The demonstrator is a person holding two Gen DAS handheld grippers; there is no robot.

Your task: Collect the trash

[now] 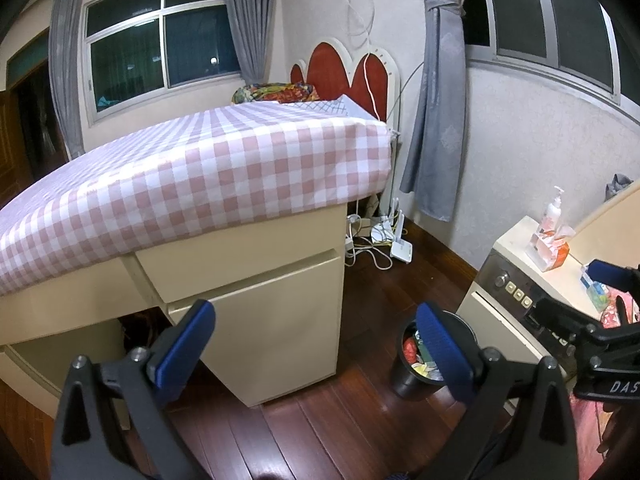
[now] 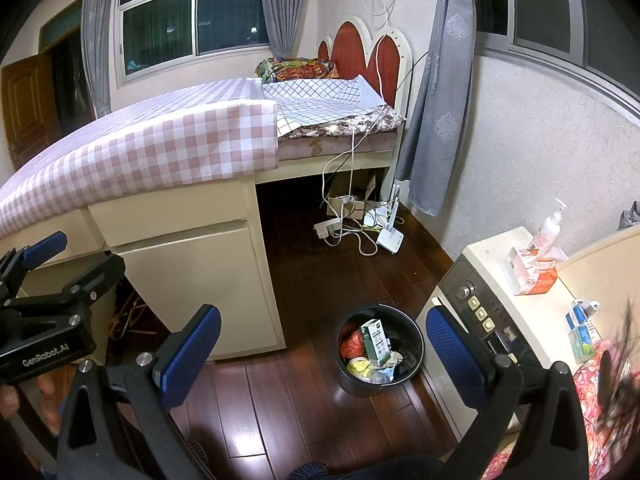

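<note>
Left gripper [image 1: 316, 340]: spread wide, nothing between the blue pads [image 1: 184, 344], held high over the wood floor [image 1: 320, 432] and aimed at the gap between bed and cabinet. Right gripper [image 2: 324, 348]: also spread and empty, level with the left and just beside it, so both point the same way. Probably a scanning pose rather than a reach, since neither set of pads is near anything.

Straight ahead of the right gripper, low on the floor: the black bin [image 2: 378, 350], upright, close against the cabinet [image 2: 516, 248] front, well within reach of either side. Partly full already: a green-and-white carton [image 2: 375, 340] standing on end, something red, crumpled paper and yellow scraps. In the left view, mostly hidden behind the right-hand pad.

Further out, on the cabinet top: a tissue pack [image 2: 534, 270], pump bottle [image 2: 550, 224] and small blue-and-white boxes [image 2: 580, 316], set where a hand would want them, so likely not rubbish. Hard to tell for the boxes.

Beyond, the bed [image 2: 152, 140] with its pink check cover, and under its head a tangle of cables [image 2: 348, 228], a power strip and a white router [image 2: 390, 238], parked by the wall, plainly in use.

No loose litter plain to see on the floor. Likely next: either search wider, or take the bin itself by its rim, which would need a firm pinch and a level lift to keep the carton from tipping out.
</note>
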